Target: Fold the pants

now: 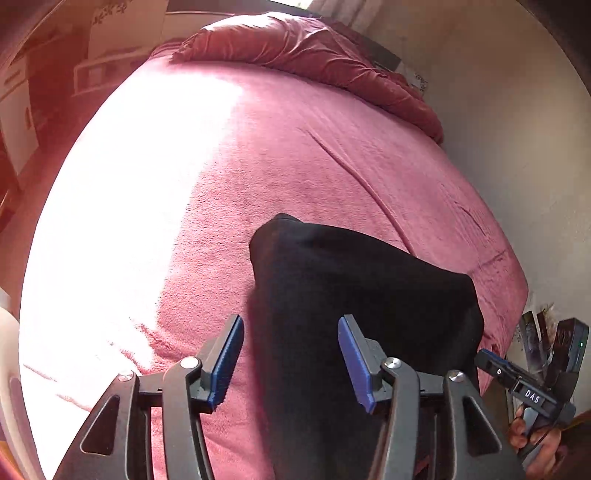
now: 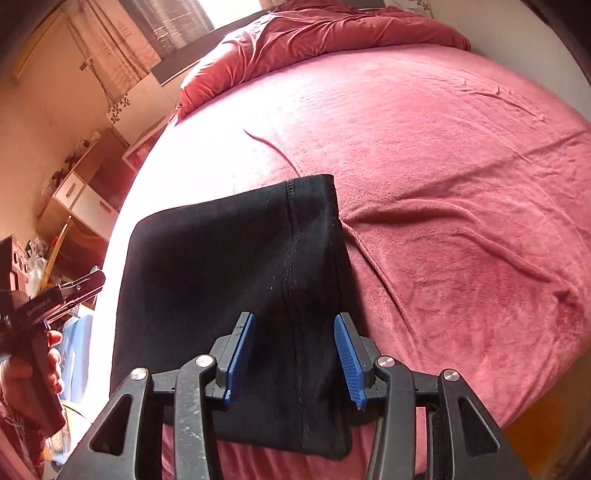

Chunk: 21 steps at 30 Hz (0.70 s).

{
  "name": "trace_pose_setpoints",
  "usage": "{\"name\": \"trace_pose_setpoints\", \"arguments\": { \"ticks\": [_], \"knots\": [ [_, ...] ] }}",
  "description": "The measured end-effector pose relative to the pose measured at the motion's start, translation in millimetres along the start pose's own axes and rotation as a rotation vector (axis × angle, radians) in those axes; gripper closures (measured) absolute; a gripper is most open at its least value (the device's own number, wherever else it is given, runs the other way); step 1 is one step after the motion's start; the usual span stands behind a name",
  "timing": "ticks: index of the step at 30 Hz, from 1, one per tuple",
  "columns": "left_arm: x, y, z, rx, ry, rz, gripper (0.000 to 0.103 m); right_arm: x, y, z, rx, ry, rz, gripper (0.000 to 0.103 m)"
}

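Note:
Black pants [image 2: 229,273] lie folded into a compact rectangle near the front edge of a pink bed [image 2: 461,166]. They also show in the left wrist view [image 1: 354,295]. My right gripper [image 2: 294,328] is open and empty, hovering above the pants' near right part, by a stitched seam. My left gripper [image 1: 291,332] is open and empty above the pants' left edge. The right gripper shows in the left wrist view [image 1: 524,387], and the left gripper in the right wrist view [image 2: 74,291], each held in a hand.
A crumpled red duvet [image 2: 325,33] lies at the head of the bed. A wall [image 1: 517,129] runs along the bed's right side. Wooden drawers [image 2: 81,199] and clutter stand left of the bed. Bright sunlight washes out the bed's left part [image 1: 129,203].

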<state>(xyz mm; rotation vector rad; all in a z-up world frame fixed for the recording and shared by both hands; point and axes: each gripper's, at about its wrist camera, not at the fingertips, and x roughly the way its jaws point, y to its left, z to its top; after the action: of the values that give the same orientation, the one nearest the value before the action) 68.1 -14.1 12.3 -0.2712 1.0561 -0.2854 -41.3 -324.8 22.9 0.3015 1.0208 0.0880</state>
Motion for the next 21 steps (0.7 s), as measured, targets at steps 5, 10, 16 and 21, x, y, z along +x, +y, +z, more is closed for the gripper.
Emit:
{"name": "trace_pose_setpoints", "arguments": {
  "ticks": [5,10,16,21],
  "knots": [
    [25,6,22,-0.043,0.044,-0.066,0.036,18,0,-1,0.007,0.033,-0.034,0.058],
    [54,-3,34,-0.041,0.098,-0.026,0.036,32,0,-3,-0.01,0.049,-0.059,0.058],
    [85,-43,14,0.183,0.071,0.219,0.043,49,1,-3,-0.022,0.079,-0.089,0.058],
    [71,-30,11,0.09,0.021,0.165,0.042,53,-8,0,-0.003,0.086,-0.055,0.049]
  ]
}}
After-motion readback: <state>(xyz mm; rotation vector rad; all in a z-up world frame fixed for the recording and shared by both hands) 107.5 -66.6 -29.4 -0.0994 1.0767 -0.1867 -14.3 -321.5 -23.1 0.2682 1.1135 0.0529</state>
